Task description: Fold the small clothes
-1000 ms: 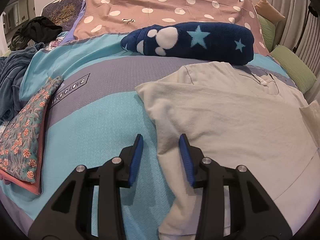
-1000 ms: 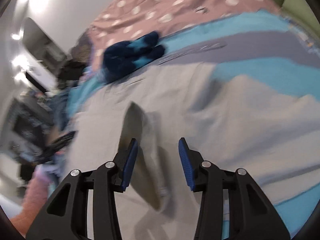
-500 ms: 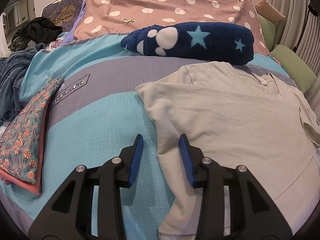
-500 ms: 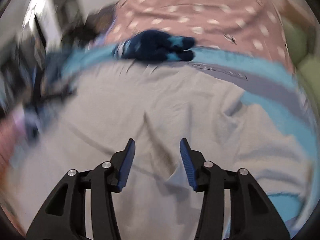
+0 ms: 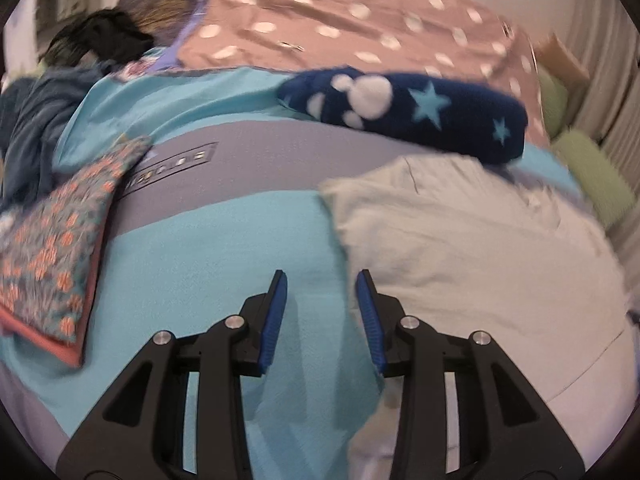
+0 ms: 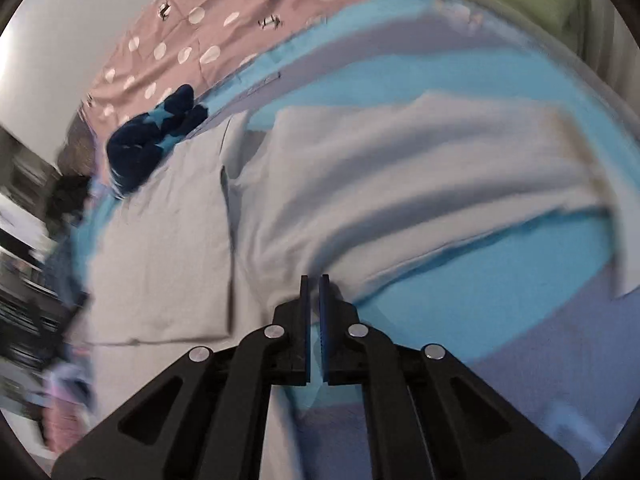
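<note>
A cream T-shirt (image 5: 460,248) lies spread on the blue and grey bed sheet (image 5: 208,248). My left gripper (image 5: 321,276) hovers open over the sheet, and the shirt's left edge runs just beside its right finger. Only sheet shows between the left fingers. In the right wrist view the shirt (image 6: 400,184) is drawn up in long folds that run to my right gripper (image 6: 314,278). Its jaws are closing to a narrow slit, with the shirt's edge pinched at the tips.
A rolled navy blanket with stars (image 5: 404,108) lies behind the shirt, and a pink dotted cover (image 5: 340,20) beyond it. A folded floral cloth (image 5: 52,240) sits at the left. Dark clothes (image 5: 96,40) are piled far left, green pillows (image 5: 592,168) at the right.
The right gripper swung across the shirt and closed its jaws on the edge, pulling the cloth into folds. The left gripper shifted left, so the shirt's edge now lies beside its right finger.
</note>
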